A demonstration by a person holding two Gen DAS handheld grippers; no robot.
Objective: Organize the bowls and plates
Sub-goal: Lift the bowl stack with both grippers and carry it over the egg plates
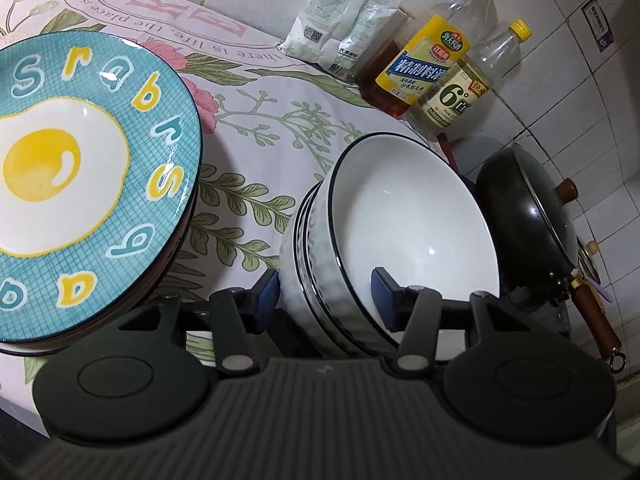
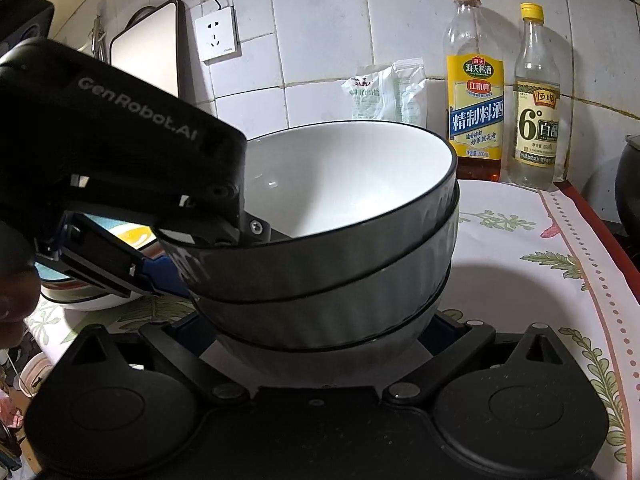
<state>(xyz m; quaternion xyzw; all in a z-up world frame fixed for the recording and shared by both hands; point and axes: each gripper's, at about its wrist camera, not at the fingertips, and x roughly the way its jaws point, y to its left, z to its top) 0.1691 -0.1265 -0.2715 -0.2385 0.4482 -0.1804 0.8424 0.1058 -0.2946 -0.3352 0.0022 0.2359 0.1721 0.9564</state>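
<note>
Three nested white bowls (image 1: 400, 220) with dark rims stand on the flowered cloth (image 1: 256, 128). My left gripper (image 1: 324, 292) is shut on the stack's near wall, one blue pad (image 1: 266, 296) outside and the other inside the top bowl. The right wrist view shows the bowls (image 2: 340, 184) close up, with the left gripper (image 2: 208, 250) clamping their left rim. My right gripper (image 2: 320, 324) spreads wide around the lowest bowl, its pads mostly hidden behind it. A teal plate (image 1: 100, 160) with a fried-egg design tops a plate stack to the left.
Two bottles (image 1: 424, 68) and white packets (image 1: 344, 20) stand against the tiled wall. A black wok (image 1: 532, 216) with a wooden handle sits right of the bowls. A wall socket (image 2: 218, 34) and a hanging board (image 2: 148, 48) are at the back left.
</note>
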